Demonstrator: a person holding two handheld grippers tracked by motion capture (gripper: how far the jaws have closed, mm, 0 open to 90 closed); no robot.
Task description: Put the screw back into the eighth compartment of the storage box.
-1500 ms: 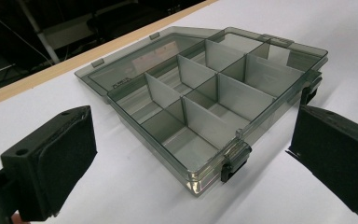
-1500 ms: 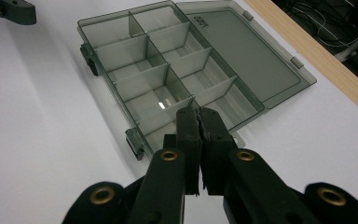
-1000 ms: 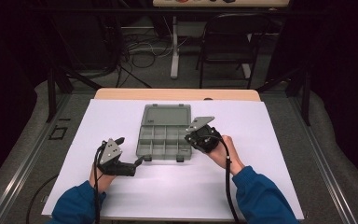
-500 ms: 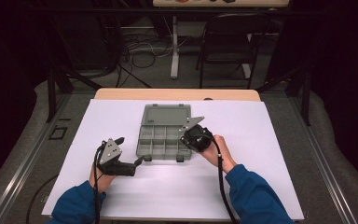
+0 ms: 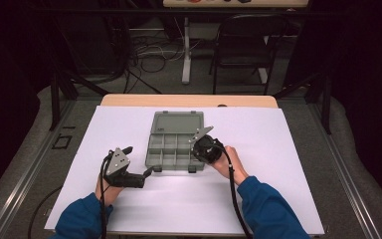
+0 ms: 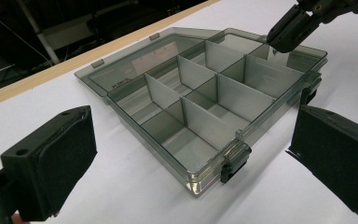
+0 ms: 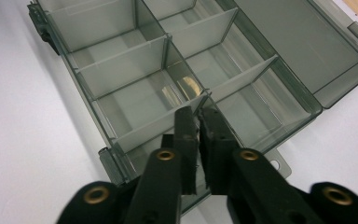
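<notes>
The nearly clenched, empty right claw [image 7: 198, 114] is nosing into the light, stiff, slippery box [image 5: 175, 143] mid-worktop, best gripped by its rim, while the left claw [image 6: 191, 154] is gaping beside it.

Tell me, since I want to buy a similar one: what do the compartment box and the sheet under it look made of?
The compartment box looks like smoky, see-through hard plastic with a glossy finish: its dividers show through one another and catch glints. Its latches look like darker, opaque plastic. The white sheet looks matte and flat, perhaps paper or thin board; the pictures cannot settle which.
</notes>
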